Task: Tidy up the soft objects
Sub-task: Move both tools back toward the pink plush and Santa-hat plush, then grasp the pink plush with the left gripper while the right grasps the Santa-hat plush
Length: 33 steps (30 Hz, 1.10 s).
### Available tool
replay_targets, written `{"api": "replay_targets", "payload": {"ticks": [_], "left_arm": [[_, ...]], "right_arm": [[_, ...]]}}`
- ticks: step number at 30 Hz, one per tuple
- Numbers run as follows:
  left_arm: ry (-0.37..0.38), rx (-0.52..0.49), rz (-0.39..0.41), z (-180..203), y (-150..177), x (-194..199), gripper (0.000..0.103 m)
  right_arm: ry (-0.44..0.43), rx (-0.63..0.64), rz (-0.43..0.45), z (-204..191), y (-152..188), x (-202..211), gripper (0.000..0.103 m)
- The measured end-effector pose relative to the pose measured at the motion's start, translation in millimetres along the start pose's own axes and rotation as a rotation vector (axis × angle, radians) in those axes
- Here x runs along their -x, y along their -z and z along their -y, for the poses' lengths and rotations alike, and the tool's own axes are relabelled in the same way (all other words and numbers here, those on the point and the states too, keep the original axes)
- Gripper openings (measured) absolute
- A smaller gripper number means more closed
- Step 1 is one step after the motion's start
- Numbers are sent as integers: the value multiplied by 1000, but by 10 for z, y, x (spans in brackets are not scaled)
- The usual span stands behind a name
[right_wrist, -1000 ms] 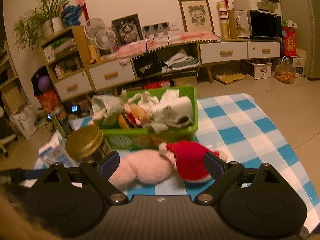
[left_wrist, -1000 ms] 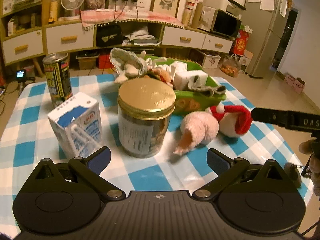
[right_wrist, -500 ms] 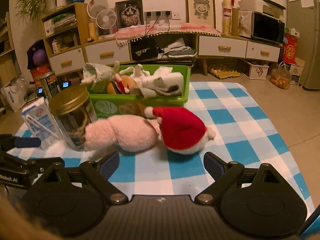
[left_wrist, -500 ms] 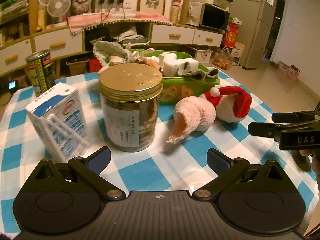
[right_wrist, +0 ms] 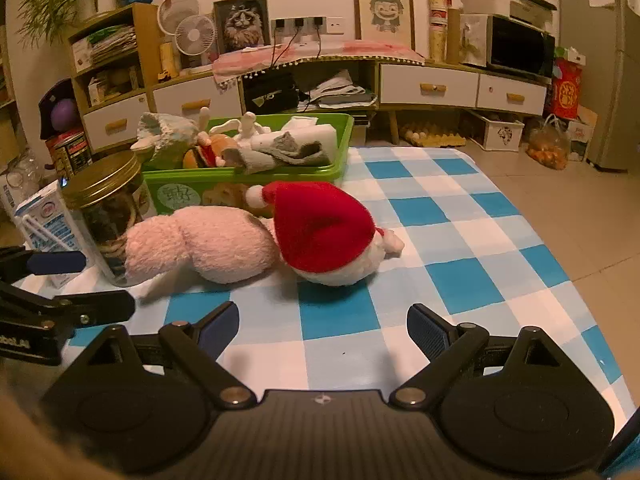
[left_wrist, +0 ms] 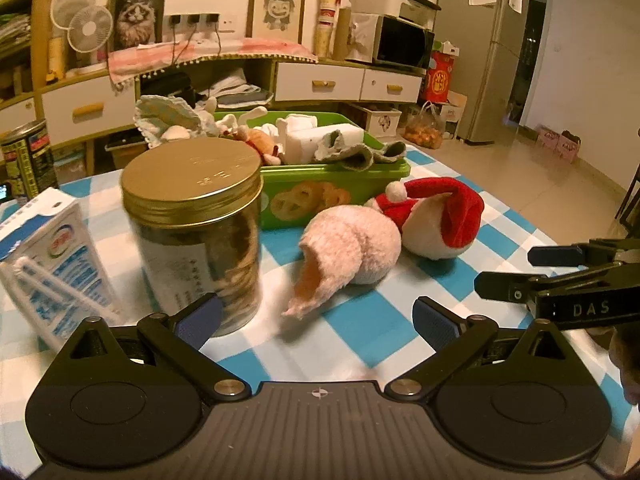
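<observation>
A pink plush toy (left_wrist: 352, 246) (right_wrist: 204, 246) lies on the checked tablecloth beside a white plush with a red Santa hat (left_wrist: 440, 216) (right_wrist: 324, 236). Behind them a green basket (left_wrist: 340, 190) (right_wrist: 344, 148) holds several soft toys and cloths. My left gripper (left_wrist: 316, 316) is open and empty, just short of the pink plush. My right gripper (right_wrist: 322, 330) is open and empty, in front of the Santa plush; it also shows in the left wrist view (left_wrist: 532, 272).
A gold-lidded jar (left_wrist: 196, 220) (right_wrist: 106, 204), a milk carton (left_wrist: 48, 264) (right_wrist: 44, 226) and a dark can (left_wrist: 28, 160) stand left of the toys. The table's right edge (right_wrist: 560, 248) drops to the floor. Cabinets stand behind.
Both grippers have moved closer to the two plush toys and lower over the table. Both stay open. The toys have not moved.
</observation>
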<state>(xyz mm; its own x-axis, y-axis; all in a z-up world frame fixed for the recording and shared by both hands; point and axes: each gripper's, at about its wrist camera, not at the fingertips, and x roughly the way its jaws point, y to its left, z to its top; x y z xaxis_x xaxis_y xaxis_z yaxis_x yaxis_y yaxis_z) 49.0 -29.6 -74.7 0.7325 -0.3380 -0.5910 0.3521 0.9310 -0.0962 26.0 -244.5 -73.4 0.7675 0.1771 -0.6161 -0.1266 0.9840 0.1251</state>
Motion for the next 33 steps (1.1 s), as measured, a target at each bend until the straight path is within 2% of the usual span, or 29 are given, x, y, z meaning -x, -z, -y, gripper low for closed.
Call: {"api": "replay_targets", "payload": {"ticks": [9,17,23,30,33], "left_arm": [[18,66,22,93,-104,-205,90],[-11,138,44,146,-166,-327,84],[-17,205,55,140,-200,-371,77],[-32,301,41,95,-219,-459,63],[-24,328,38,71,-220,-478,59]], "right_arm": [[9,-47,-5,52,-66,-118,44],[35,-126,-7,167,-190,-247,44],[43,-211,-15,246,-301,-357,44],[51,-298,-39,277,-412,-477,44],[58,-326,-53,280,-427,-529,40]]}}
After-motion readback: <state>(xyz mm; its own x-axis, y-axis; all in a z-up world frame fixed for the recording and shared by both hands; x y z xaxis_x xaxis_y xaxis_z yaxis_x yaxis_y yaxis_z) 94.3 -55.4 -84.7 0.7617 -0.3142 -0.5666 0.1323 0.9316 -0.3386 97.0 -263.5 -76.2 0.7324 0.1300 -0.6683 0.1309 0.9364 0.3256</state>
